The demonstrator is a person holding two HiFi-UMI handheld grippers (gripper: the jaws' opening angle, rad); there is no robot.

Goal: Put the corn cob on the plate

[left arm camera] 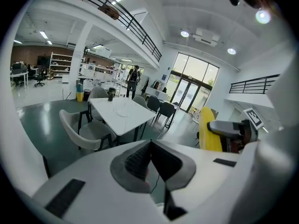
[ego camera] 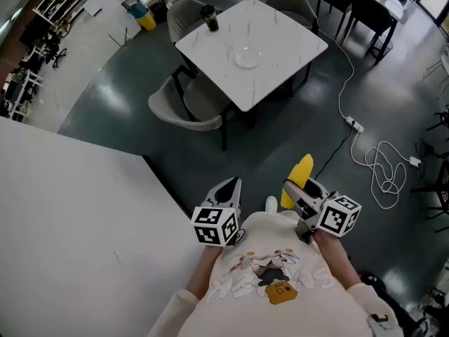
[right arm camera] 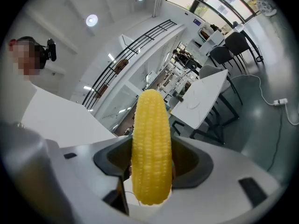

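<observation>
A yellow corn cob [right arm camera: 150, 143] stands upright between the jaws of my right gripper [right arm camera: 149, 167], which is shut on it. In the head view the corn cob [ego camera: 300, 177] sticks forward out of the right gripper [ego camera: 297, 190], held close to the person's body above the floor. My left gripper [ego camera: 229, 191] is beside it, shut with nothing between the jaws; its own view shows the left gripper [left arm camera: 150, 148] with pads pressed together. A clear glass plate [ego camera: 248, 56] lies on the white square table [ego camera: 280, 69] some way ahead, far from both grippers.
A dark cup [ego camera: 210, 18] stands at the table's far corner. Grey chairs [ego camera: 184, 107] surround the table. A white cable and power strip [ego camera: 355, 125] lie on the dark floor to the right. A large white surface [ego camera: 77, 223] fills the near left.
</observation>
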